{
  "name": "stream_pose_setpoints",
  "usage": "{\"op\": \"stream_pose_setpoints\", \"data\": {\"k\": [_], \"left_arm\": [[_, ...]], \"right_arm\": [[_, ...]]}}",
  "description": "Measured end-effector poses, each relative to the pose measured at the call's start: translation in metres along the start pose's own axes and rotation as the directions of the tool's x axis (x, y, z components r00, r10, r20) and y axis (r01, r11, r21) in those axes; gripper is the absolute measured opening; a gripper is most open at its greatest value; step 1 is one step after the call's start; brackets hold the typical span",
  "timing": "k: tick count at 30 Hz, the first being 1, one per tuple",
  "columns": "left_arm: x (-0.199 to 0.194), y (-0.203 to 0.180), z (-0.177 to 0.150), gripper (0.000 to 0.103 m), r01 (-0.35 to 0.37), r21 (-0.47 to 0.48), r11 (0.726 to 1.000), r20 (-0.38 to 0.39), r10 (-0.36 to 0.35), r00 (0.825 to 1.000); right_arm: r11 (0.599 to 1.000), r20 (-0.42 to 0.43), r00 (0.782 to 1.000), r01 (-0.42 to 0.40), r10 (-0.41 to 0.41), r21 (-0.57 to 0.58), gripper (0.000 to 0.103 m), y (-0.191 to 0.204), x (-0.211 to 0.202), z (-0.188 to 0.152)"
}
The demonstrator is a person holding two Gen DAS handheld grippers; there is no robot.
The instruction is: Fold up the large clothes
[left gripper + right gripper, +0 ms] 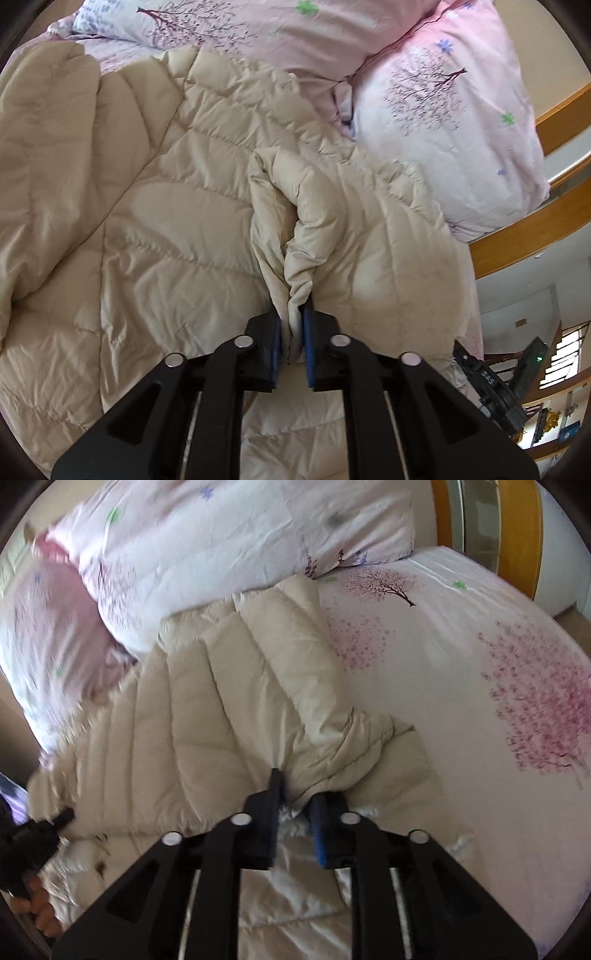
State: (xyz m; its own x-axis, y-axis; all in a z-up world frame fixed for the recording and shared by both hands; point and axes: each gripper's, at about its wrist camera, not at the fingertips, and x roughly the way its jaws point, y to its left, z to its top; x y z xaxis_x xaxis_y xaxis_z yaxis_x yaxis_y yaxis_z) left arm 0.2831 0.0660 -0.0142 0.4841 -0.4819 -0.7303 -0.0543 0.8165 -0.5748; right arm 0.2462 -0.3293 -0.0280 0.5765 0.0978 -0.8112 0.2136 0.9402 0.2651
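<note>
Now both tongs (293, 332) (297, 805) pinch folds of the beige jacket (177, 221) (221, 709).

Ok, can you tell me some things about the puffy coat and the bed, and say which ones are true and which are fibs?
1. The left gripper pinches a fold of the beige puffy coat. True.
2. The coat is bright red. False: it is beige.
3. The coat lies on a bed sheet printed with pink trees. True.
4. The right gripper holds nothing. False: coat fabric is bunched between its fingers.
5. The pillows are plain black. False: they are pink and white with tree prints.
</note>
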Motion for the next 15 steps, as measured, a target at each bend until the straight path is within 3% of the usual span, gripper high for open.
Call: {"op": "stream_pose_setpoints", "data": {"k": [2, 6, 7, 12, 15], "left_arm": [[-0.004, 0.001, 0.0, 0.02, -0.003, 0.005, 1.0, -0.001, 0.003, 1.0], [-0.032, 0.009, -0.006, 0.048, 0.016, 0.019, 1.0, 0.036, -0.017, 0.999], [-0.041, 0.011, -0.009, 0.051, 0.019, 0.023, 1.0, 0.053, -0.021, 0.998], [-0.091, 0.039, -0.03, 0.054, 0.008, 0.019, 1.0, 0.142, -0.011, 0.99], [-0.127, 0.072, -0.046, 0.054, -0.047, -0.02, 0.999, 0.211, 0.05, 0.976]], "right_arm": [[0.997, -0.017, 0.999, 0.045, -0.046, -0.069, 0.038, 0.013, -0.012, -0.003], [0.982, -0.024, 1.0, 0.006, -0.011, -0.188, 0.038, 0.05, -0.04, -0.01], [0.971, -0.014, 1.0, -0.009, 0.006, -0.239, 0.038, 0.068, -0.046, -0.01], [0.904, -0.038, 0.993, -0.12, 0.114, -0.41, 0.038, 0.148, -0.032, -0.01], [0.872, -0.058, 0.993, -0.114, 0.098, -0.475, 0.038, 0.189, -0.006, -0.013]]}}
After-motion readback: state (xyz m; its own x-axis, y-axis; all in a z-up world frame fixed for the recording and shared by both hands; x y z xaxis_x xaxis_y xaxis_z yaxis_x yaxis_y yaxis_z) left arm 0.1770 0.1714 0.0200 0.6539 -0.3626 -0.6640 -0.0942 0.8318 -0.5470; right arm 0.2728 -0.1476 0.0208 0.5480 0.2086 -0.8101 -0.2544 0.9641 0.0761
